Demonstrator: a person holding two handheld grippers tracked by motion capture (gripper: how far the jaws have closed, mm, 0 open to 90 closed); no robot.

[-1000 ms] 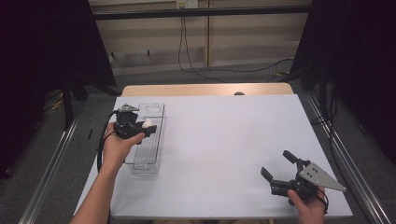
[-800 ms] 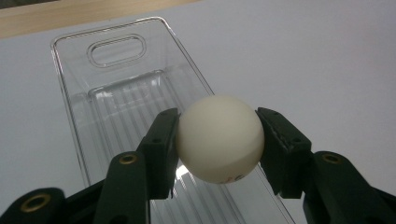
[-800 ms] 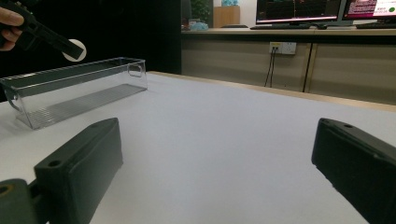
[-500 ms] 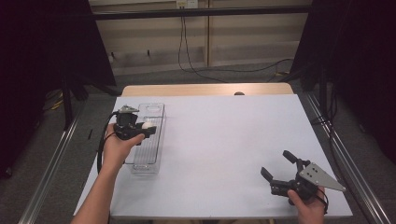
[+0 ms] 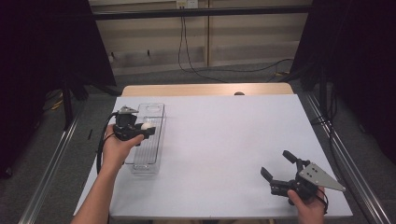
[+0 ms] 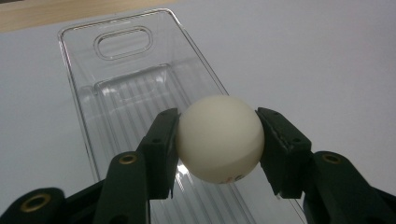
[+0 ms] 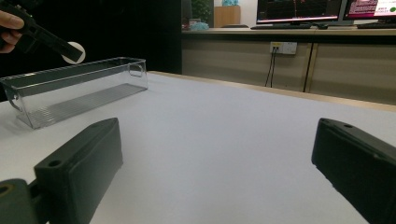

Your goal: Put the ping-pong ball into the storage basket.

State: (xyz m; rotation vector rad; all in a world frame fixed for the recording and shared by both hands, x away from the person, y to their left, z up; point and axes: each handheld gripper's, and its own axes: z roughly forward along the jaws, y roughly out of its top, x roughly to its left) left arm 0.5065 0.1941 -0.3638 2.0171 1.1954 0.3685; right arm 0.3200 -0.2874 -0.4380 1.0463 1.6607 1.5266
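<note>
A white ball (image 6: 219,138) is clamped between the two black jaws of my left gripper (image 5: 145,127), which hovers over a clear plastic bin (image 5: 148,140) at the table's left side. From the left gripper view the ball hangs above the bin's ribbed floor (image 6: 126,102). The right gripper view catches the same ball (image 7: 73,52) above the bin (image 7: 74,91) at far left. My right gripper (image 5: 276,166) rests near the table's front right corner, jaws wide apart with nothing between them.
The white table (image 5: 224,140) has a wooden strip (image 5: 205,88) along its far edge. Metal rails (image 5: 341,154) run along both sides of the table. Cables (image 5: 210,70) lie on the floor beyond, and monitors (image 7: 299,11) stand on a far counter.
</note>
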